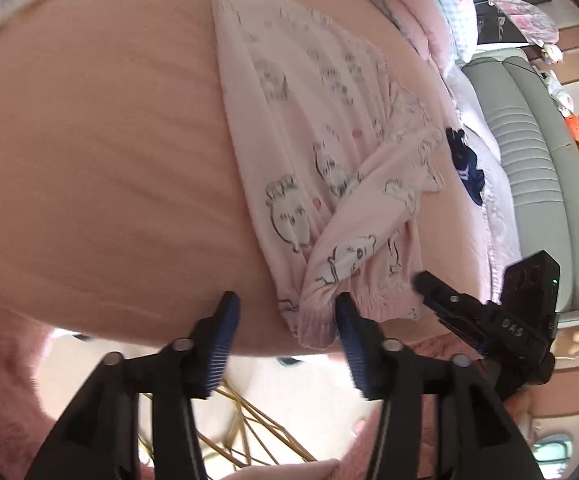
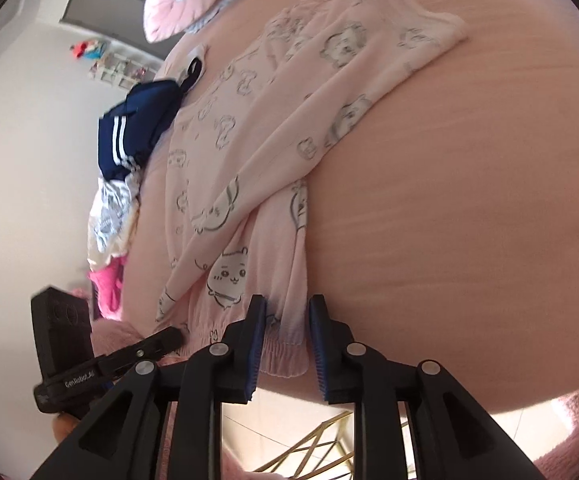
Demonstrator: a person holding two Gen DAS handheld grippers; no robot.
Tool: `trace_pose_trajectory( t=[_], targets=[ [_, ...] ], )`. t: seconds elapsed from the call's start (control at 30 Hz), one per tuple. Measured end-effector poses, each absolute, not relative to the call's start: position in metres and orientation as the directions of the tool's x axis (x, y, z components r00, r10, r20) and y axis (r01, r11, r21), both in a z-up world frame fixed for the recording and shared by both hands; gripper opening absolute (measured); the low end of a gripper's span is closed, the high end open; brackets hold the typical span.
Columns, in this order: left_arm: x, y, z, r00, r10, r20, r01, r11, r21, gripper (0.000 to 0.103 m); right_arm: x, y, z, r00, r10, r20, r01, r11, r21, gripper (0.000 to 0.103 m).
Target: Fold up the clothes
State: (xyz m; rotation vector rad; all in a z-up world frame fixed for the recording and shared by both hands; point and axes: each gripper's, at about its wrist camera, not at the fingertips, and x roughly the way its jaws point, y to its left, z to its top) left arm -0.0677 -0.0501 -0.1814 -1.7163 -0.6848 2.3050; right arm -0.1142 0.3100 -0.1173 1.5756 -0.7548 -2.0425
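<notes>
- A pink pyjama garment [image 1: 321, 152] printed with cartoon animals lies lengthwise on the pink bed [image 1: 101, 152], one part folded across it, its ribbed hem at the bed's near edge.
- Only the right wrist view shows the navy white-striped garment [image 2: 137, 128] in a heap of clothes beside it; the left wrist view shows a grey padded headboard [image 1: 537, 168].
- The left hand-held gripper [image 1: 285, 308] stands spread, a cuff between its pads, unpinched.
- The right hand-held gripper [image 2: 287, 312] is narrowly parted astride the hem; whether its pads press the cloth I cannot tell.
</notes>
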Motion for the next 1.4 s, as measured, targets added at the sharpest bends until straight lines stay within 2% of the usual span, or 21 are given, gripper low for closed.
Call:
trace_pose_trajectory(
  t=[0.1,0.23,0.33,0.43,0.6,0.83,0.87,0.9,0.93,0.97,1.1,1.3,1.4],
  targets=[
    [-0.067,-0.041,-0.145,-0.412,0.287,-0.865,0.012,-0.947,-0.320,0.051,-0.115,0.344,-0.100,-0.357,-0.599,-0.717,0.001,-0.768,0.640,0.021],
    [-0.099,0.017,-0.126,-0.434,0.352,-0.829,-0.252,-0.931,-0.264,0.051,-0.152,0.371,-0.098,-0.395,-0.407,-0.824,-0.048,-0.886,0.461,0.021],
    [-0.129,0.069,-0.123,-0.420,0.407,-0.811,-0.406,-0.884,-0.233,0.050,-0.183,0.389,-0.099,-0.411,-0.357,-0.839,-0.059,-0.908,0.415,0.021],
    [-0.167,0.123,-0.139,-0.385,0.439,-0.811,-0.444,-0.859,-0.254,0.046,-0.214,0.403,-0.103,-0.391,-0.358,-0.848,-0.030,-0.916,0.401,0.021],
    [-0.205,0.180,-0.162,-0.364,0.428,-0.827,-0.449,-0.859,-0.247,0.046,-0.253,0.418,-0.111,-0.386,-0.348,-0.855,-0.001,-0.926,0.377,0.021],
    [-0.218,0.228,-0.188,-0.326,0.345,-0.880,-0.513,-0.846,-0.142,0.046,-0.262,0.454,-0.127,-0.387,-0.426,-0.818,-0.088,-0.866,0.493,0.021],
    [-0.220,0.235,-0.194,-0.319,0.325,-0.890,-0.523,-0.844,-0.121,0.044,-0.262,0.455,-0.128,-0.385,-0.435,-0.814,-0.093,-0.859,0.503,0.021],
    [-0.220,0.238,-0.198,-0.332,0.299,-0.895,-0.521,-0.849,-0.090,0.037,-0.261,0.454,-0.128,-0.385,-0.436,-0.813,-0.093,-0.859,0.504,0.021],
    [-0.221,0.234,-0.198,-0.343,0.286,-0.895,-0.501,-0.861,-0.083,0.019,-0.261,0.451,-0.129,-0.383,-0.428,-0.818,-0.091,-0.864,0.495,0.021],
    [-0.225,0.228,-0.197,-0.345,0.286,-0.894,-0.474,-0.875,-0.097,0.007,-0.260,0.447,-0.129,-0.380,-0.417,-0.826,-0.090,-0.872,0.482,0.021],
    [-0.233,0.171,-0.171,-0.355,0.418,-0.836,-0.341,-0.891,-0.300,0.005,-0.257,0.430,-0.120,-0.365,-0.415,-0.834,-0.036,-0.889,0.457,0.021],
    [-0.226,0.070,-0.111,-0.455,0.495,-0.740,-0.268,-0.869,-0.417,0.005,-0.269,0.399,-0.097,-0.346,-0.460,-0.817,0.059,-0.880,0.471,0.021],
    [-0.234,0.023,-0.105,-0.496,0.471,-0.729,-0.219,-0.881,-0.421,0.005,-0.283,0.364,-0.085,-0.343,-0.412,-0.844,0.152,-0.911,0.383,0.021]
  ],
)
